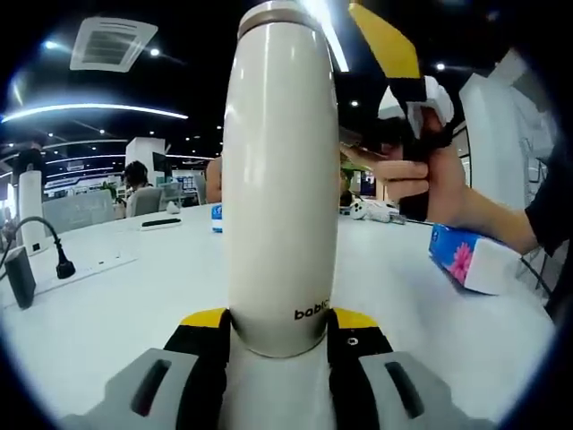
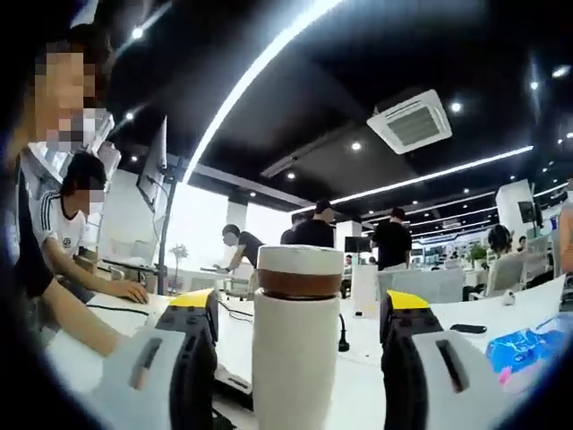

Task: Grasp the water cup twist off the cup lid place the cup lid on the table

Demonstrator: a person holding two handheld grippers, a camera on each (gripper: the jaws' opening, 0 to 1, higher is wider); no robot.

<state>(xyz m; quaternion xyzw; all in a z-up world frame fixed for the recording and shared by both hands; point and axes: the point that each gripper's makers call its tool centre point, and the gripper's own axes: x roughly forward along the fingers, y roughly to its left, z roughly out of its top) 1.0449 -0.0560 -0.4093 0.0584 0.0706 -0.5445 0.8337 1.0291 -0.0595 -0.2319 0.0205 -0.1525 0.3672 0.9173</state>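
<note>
Water cup first: in the left gripper view we see it standing upright on the white tabletop, rising through the middle of the frame, its cream body clamped low down between the yellow-tipped jaws of the left tool. That tool is holding the cup by its base, both pads pressed to the wall just beside the printed lettering.

In the right gripper view the cup's top sits at lower centre, and we make out the cup lid with its brown band between the two jaws of the right tool. Those jaws stand wide, one at each side of the lid with clear gaps, so nothing is gripped there yet. From the left gripper view the right tool appears at the upper right of the frame, held in a hand.

We judge the grasp of the cup done and the lid step just opening. The next move calls for closing the right tool squarely on the lid, then turning it while the left tool keeps the body from spinning.

Farther off, a blue tissue pack lies at the right edge and a power strip with a black cable at the left. Beyond, people sit under ceiling lights.
</note>
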